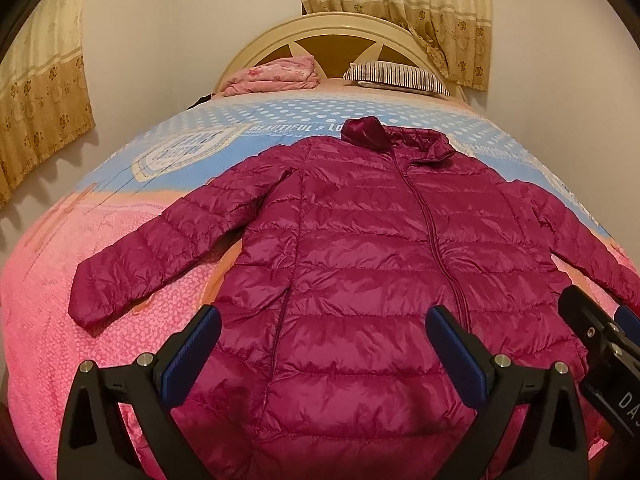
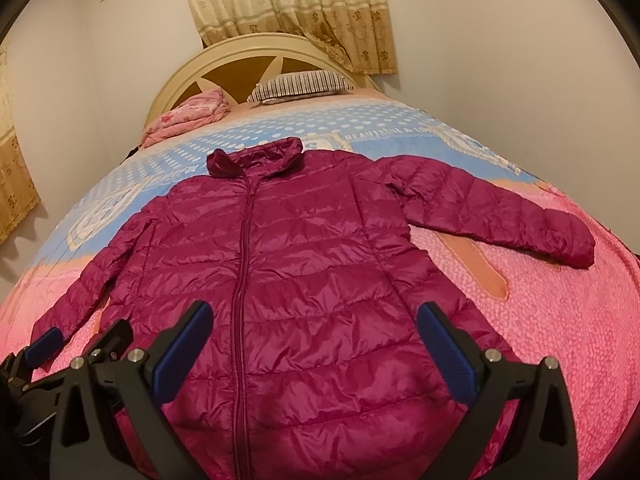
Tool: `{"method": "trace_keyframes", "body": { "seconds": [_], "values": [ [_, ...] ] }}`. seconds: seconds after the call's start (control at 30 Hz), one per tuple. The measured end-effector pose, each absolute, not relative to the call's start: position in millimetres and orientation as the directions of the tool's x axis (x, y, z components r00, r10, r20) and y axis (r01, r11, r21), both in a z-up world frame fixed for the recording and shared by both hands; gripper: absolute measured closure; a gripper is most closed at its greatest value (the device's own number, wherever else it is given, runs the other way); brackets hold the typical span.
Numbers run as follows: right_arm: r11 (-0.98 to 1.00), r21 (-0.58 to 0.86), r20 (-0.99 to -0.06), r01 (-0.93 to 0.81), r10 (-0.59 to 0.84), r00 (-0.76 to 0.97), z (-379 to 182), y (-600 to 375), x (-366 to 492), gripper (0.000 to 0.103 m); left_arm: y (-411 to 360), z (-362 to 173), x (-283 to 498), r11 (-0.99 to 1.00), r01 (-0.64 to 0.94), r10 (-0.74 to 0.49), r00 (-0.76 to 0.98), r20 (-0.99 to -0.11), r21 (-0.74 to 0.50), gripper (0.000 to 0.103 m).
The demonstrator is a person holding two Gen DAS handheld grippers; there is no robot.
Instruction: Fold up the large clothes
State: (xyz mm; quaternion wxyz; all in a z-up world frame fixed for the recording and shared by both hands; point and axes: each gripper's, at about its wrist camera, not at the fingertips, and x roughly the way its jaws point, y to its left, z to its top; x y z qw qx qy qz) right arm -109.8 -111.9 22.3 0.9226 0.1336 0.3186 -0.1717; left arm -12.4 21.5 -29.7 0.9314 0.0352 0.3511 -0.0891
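Left gripper (image 1: 322, 334) hovered w/ jaws wide apart, nothing held; right gripper (image 2: 314, 330) likewise, fully spread and empty. Puffer jacket (image 1: 360, 264) lay flat, front up, zipped, directly ahead of and beneath both grippers, hem nearest them, collar farthest. Sleeves spread outward: one (image 1: 160, 248) fwd-left of left gripper, the other (image 2: 500, 208) fwd-right of right gripper. Bed cover (image 1: 60, 320) supported it. Flat layout probably exposed the sleeves for inward folding; no fold made yet.
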Motion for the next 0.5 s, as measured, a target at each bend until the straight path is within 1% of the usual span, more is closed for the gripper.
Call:
{"method": "trace_keyframes", "body": {
  "seconds": [0.5],
  "values": [
    [0.901,0.149,-0.645,0.407,-0.223,0.731,19.3,-114.6,-111.0,0.000,22.0,-31.1,-13.5,0.982,0.188,-0.137,0.733,-0.666,0.005,0.001]
  ]
}}
